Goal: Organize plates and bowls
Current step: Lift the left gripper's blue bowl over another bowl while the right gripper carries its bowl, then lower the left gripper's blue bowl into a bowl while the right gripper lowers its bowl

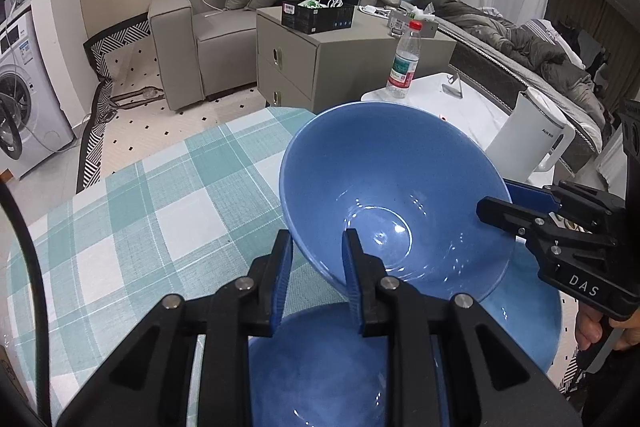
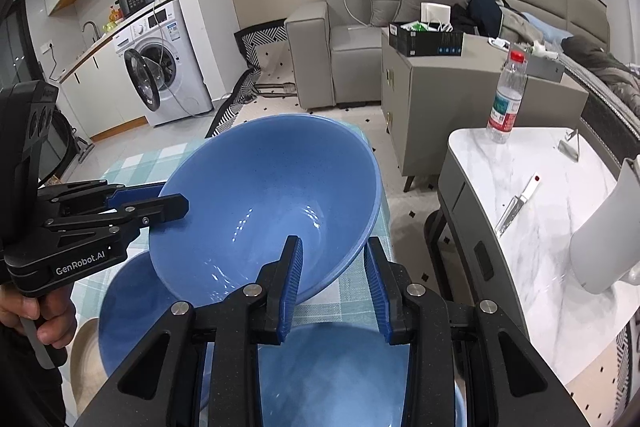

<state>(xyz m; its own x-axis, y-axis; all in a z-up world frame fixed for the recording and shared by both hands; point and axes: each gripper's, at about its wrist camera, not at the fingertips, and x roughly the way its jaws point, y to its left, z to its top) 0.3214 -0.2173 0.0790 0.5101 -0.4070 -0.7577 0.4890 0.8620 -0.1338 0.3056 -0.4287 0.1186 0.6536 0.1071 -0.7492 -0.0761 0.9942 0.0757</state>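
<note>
Blue glazed bowls, three that I can count: one big bowl [image 1: 384, 195] lifted and tilted in the middle of both views, and two more below it, one at the bottom edge [image 2: 336, 375] and one at lower left of the right view [image 2: 124, 315], resting on a beige plate [image 2: 86, 359].

Both claws pinch the lifted bowl's rim. The left claw [image 1: 316, 255] is clamped narrow on the near rim; the right claw [image 2: 334, 259] grips the opposite edge, slightly wider.

Underneath lies a green-and-white checked tablecloth [image 1: 152, 211]. A water bottle [image 1: 404, 61] stands upper right on a marble side table [image 2: 540, 227]; a grey sofa [image 1: 224, 15] fills the top.
</note>
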